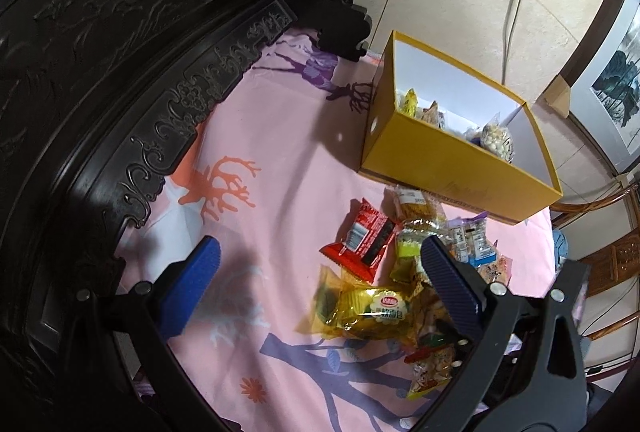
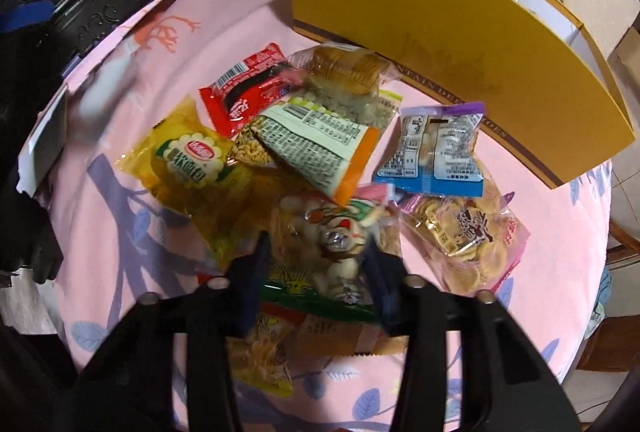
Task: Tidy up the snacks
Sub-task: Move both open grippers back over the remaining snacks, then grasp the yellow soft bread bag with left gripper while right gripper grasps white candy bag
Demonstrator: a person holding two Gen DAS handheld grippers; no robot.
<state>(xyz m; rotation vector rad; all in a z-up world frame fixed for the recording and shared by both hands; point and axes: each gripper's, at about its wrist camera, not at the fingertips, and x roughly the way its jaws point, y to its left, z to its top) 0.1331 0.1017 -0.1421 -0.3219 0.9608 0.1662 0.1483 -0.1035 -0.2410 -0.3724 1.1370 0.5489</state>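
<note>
right hand-held gripper (image 2: 314, 264) closing on a clear snack bag with a cartoon print (image 2: 320, 248), blue fingers (image 2: 256, 272) pressing either side of it, low over the pile on the pink bedsheet (image 2: 120, 232). lying just beyond it: a yellow bread packet (image 2: 188, 160) to the left, a white-and-orange packet (image 2: 316, 148) turned label-up in the middle, a red packet (image 2: 248, 88) behind that, a blue-and-white packet (image 2: 432, 152) to the right, overlapping a pink-edged bag of round biscuits (image 2: 468, 240). standing past the pile, touching its far edge, a yellow box (image 2: 420, 16) with a white inside.

left hand-held gripper (image 1: 320, 256) hanging released, fingers spread wide, holding nothing, above the sheet with the same pile beneath its right finger (image 1: 448, 280). showing here too: the yellow bread packet (image 1: 372, 308), the red packet (image 1: 364, 236), and the yellow box (image 1: 440, 160), already holding several snacks, among them a bag of pale round pieces (image 1: 498, 140). curving along the left, a dark carved headboard (image 1: 120, 72).
</note>
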